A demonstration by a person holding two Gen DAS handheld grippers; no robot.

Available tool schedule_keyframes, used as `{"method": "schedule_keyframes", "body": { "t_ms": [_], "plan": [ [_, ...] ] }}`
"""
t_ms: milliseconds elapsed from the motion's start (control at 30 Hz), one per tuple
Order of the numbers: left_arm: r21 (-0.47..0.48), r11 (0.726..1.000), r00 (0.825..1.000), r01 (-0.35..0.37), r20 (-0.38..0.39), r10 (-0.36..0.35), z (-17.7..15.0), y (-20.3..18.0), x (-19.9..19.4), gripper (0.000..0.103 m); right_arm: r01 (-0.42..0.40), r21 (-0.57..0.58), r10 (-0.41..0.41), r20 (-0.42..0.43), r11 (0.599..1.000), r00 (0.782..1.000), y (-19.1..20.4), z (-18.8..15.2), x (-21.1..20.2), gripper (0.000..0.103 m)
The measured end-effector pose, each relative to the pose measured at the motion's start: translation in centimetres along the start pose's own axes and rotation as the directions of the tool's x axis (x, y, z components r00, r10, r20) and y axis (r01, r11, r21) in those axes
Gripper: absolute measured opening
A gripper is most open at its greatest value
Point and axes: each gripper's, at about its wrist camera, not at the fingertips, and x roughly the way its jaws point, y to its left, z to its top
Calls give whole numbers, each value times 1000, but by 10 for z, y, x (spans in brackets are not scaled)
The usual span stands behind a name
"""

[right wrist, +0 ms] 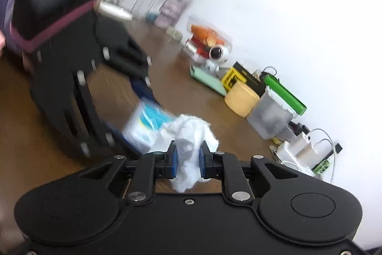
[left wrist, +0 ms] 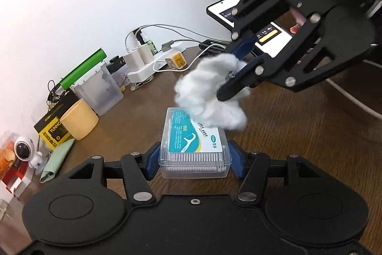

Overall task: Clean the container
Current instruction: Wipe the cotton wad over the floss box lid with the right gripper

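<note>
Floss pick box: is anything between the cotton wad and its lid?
Nothing visible. The cotton wad, held in the right gripper, already lies against the far end of the floss pick box, which the left gripper clamps.

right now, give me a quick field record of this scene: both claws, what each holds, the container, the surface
left claw: shut on floss pick box, one blue pad at each side
right claw: shut on cotton wad
floss pick box: clear plastic, lid closed, teal label on top
cotton wad: white, fluffy, touching the box's far top edge
surface: wooden table
clutter: yellow cup by the wall
</note>
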Motion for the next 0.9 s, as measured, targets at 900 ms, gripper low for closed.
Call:
{"method": "schedule_keyframes", "body": {
  "t_ms": [900],
  "plan": [
    [-17,999,999,50,10,-49,-3,-6,-15,58,40,-13,-40,27,999,999,16,13,5,19]
  ]
}}
